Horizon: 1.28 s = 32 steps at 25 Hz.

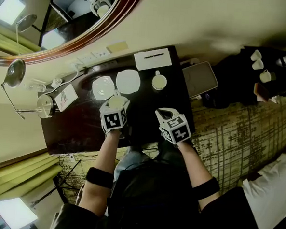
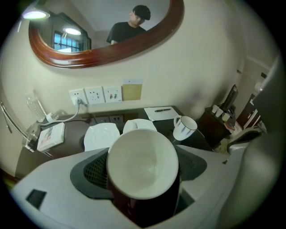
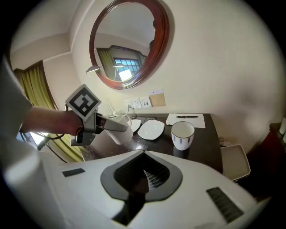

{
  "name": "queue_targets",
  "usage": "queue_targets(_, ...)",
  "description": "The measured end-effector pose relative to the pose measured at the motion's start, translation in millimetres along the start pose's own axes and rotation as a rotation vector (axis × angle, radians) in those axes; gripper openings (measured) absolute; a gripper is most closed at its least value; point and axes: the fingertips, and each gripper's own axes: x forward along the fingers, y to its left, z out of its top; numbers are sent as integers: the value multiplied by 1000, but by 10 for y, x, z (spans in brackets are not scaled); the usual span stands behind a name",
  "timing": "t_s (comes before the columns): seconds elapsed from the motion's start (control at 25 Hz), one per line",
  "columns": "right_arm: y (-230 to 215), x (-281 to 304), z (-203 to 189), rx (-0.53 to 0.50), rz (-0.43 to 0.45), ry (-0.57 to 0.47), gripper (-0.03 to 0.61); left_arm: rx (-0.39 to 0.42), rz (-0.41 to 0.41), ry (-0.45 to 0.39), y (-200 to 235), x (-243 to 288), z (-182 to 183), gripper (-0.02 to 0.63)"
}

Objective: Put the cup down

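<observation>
Plain white ceramic cup (image 2: 143, 162) is gripped between the widely parted jaws of the left gripper (image 1: 115, 107) and held above the dark glossy wooden table (image 1: 84, 125). Right gripper (image 3: 144, 156) is closed, empty. Setting-down is judged not yet done.

The head view looks steeply down on the dark desk (image 1: 79, 124) from well above. Both gripper views skim low across it toward the mirror (image 2: 103, 27), sharing saucers (image 2: 100, 136) and mug (image 2: 184, 127); the right one catches the left gripper (image 3: 118, 129) at left.
</observation>
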Motion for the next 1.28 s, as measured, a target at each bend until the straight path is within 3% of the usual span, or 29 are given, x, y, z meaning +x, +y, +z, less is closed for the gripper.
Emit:
queue_targets(0.08, -145, -37, -52, -15, -9, 5, 2, -17, -14, -21, -240, -8, -58, 423)
queue_targets(0.2, -311, -94, -57, -30, -12, 12, 2, -56, -53, 20, -643, 10, -247, 423)
queue_targets(0.64, -763, -317, -75, -50, -12, 16, 2, -21, -112, 72, -1741, 167, -528, 423)
queue_targets(0.96, -967, -386, -95, -70, -12, 21, 2, 21, -64, 116, -2111, 336, -688, 424)
queue_targets(1.12, -1060, -420, -103, -69, -24, 24, 2, 56, -96, 80, -2366, 464, -665, 425)
queue_targets(1.28, -1141, -454, -148, -53, -34, 28, 2, 64, -73, 73, -2413, 585, -677, 425)
